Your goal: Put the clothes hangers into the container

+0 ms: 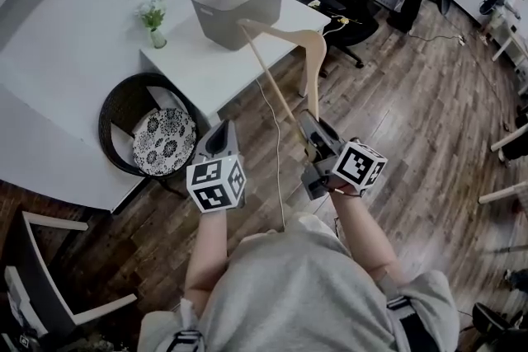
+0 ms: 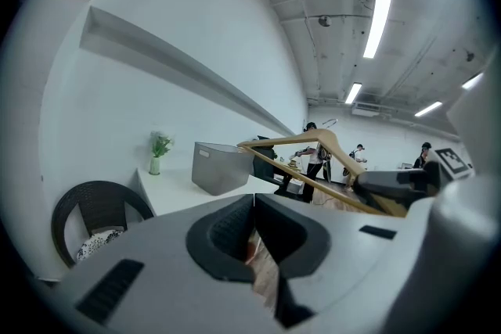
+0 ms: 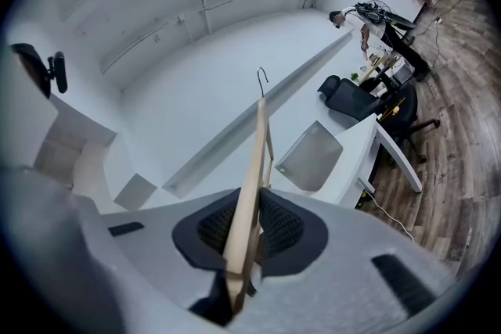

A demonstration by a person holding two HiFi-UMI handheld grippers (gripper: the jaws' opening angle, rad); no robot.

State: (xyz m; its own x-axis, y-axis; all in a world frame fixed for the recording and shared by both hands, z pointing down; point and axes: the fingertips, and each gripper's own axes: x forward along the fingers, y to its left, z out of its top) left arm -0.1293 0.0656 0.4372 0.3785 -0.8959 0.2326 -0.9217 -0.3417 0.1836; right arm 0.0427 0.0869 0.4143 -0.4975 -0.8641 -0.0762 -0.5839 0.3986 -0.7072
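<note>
Gripping the pale wooden clothes hanger point(image 1: 285, 28) by one end, the right tongs point(image 1: 318, 146) hold it aloft, short of the grey plastic container point(image 1: 235, 8) on the white worktop point(image 1: 206, 66). The left tongs point(image 1: 219, 140) are clenched, empty. Held so, it may pivot and snag the rim.

The hanger point(image 1: 312, 45) is pale tan wood, the container point(image 1: 237, 7) at the table's far edge is plain mid-grey, and the table point(image 1: 206, 74) is white. The left gripper point(image 1: 220, 130) and right gripper point(image 1: 308, 121) are light grey with black ribbed pads, each bearing a white cube point(image 1: 216, 184) with black square markers. The floor point(image 1: 412, 95) shows brown wood planks, the round chair point(image 1: 115, 115) is black wicker with a black-and-white floral cushion point(image 1: 163, 141), the plant point(image 1: 152, 12) is green in a pale green vase point(image 1: 157, 38), and the person's shirt point(image 1: 305, 293) is grey.
</note>
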